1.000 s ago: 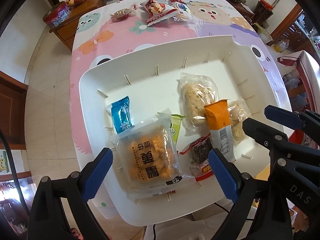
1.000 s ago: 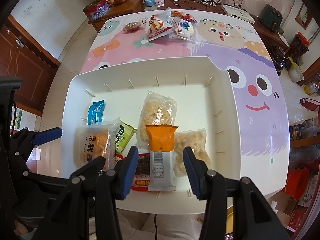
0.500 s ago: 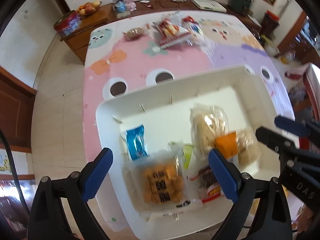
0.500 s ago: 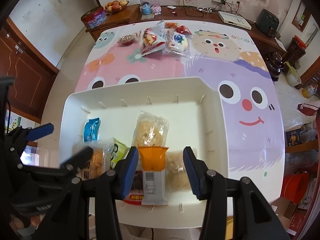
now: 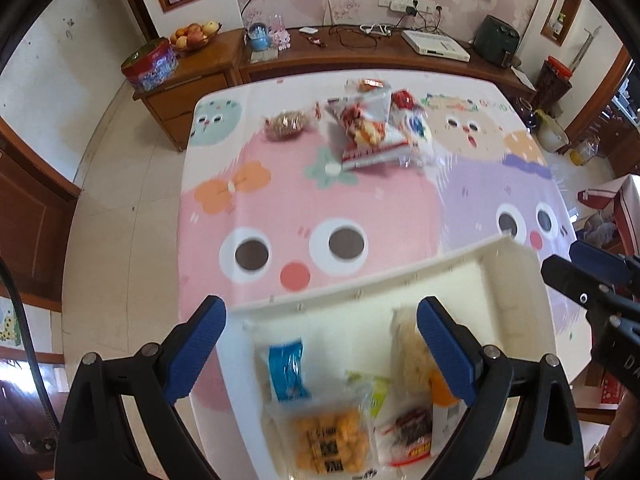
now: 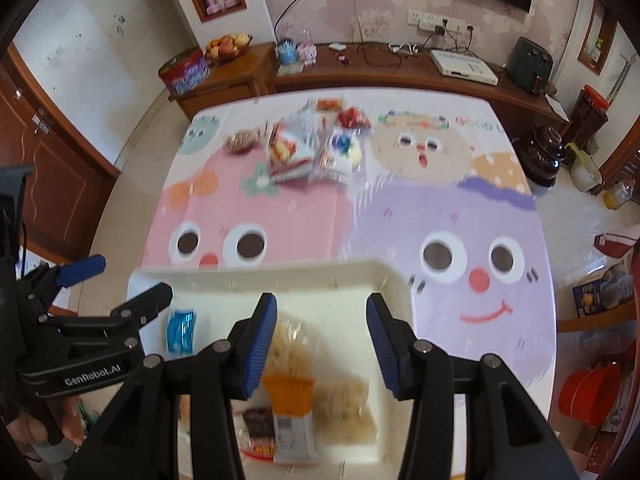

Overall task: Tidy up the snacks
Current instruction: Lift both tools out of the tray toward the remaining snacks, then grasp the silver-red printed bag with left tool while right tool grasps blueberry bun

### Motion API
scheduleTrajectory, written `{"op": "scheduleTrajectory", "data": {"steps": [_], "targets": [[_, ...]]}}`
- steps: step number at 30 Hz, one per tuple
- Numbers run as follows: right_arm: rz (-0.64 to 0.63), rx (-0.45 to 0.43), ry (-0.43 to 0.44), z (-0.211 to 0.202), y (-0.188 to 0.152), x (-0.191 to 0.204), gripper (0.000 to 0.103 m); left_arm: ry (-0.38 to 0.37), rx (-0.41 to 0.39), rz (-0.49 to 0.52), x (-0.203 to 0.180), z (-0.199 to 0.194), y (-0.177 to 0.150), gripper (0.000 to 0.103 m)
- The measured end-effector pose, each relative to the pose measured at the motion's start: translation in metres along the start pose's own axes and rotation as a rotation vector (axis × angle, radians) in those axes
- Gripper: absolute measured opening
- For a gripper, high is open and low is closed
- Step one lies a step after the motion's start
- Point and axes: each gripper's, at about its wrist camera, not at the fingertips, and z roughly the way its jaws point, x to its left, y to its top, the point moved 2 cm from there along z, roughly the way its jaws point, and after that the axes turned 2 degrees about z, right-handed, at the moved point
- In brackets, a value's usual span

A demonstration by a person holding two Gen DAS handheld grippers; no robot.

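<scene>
A white tray (image 5: 360,286) (image 6: 280,276) sits at the near end of the table and holds several snack packs: a blue one (image 5: 289,368) (image 6: 181,330), an orange-biscuit pack (image 5: 330,446), an orange-topped bar (image 6: 291,412) and clear rice-cake bags (image 6: 292,346). More loose snacks (image 5: 370,130) (image 6: 308,148) lie at the table's far end. My left gripper (image 5: 320,354) is open and empty above the tray's near part. My right gripper (image 6: 322,346) is open and empty, also above the tray. Each gripper shows at the edge of the other's view.
The table wears a pastel cartoon-face cloth (image 5: 304,208). A wooden sideboard (image 6: 360,68) stands behind it with a fruit bowl (image 6: 226,46), a red tin (image 6: 184,70) and cables. A red bucket (image 6: 588,390) sits on the floor at right.
Both grippers have pulled back and tilted up from the tray, so the tray now sits low in both views and the far snacks and room show. Jaws stay open.
</scene>
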Motion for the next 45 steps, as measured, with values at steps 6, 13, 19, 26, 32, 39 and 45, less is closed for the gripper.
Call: {"op": "scheduleTrajectory", "data": {"steps": [6, 13, 19, 26, 32, 39, 45], "targets": [[0.014, -0.040, 0.004, 0.007, 0.048, -0.016, 0.047, -0.036, -0.042, -0.014, -0.004, 0.006, 0.047, 0.096], [0.048, -0.060, 0.018, 0.029, 0.103, -0.036, 0.047, -0.091, -0.061, -0.035, -0.013, 0.036, 0.109, 0.096], [0.095, 0.003, 0.103, 0.082, 0.146, -0.053, 0.048, -0.091, -0.035, -0.026, -0.023, 0.093, 0.149, 0.096], [0.167, 0.079, 0.184, 0.143, 0.170, -0.067, 0.049, -0.089, 0.029, -0.087, -0.023, 0.160, 0.168, 0.096], [0.200, 0.135, 0.189, 0.174, 0.176, -0.070, 0.049, -0.096, 0.079, -0.118, -0.025, 0.195, 0.169, 0.096], [0.185, 0.179, 0.169, 0.197, 0.175, -0.064, 0.049, -0.168, 0.126, -0.203, -0.012, 0.217, 0.159, 0.076], [0.163, 0.207, 0.122, 0.213, 0.171, -0.058, 0.049, -0.150, 0.109, -0.224, 0.004, 0.214, 0.153, 0.070]]}}
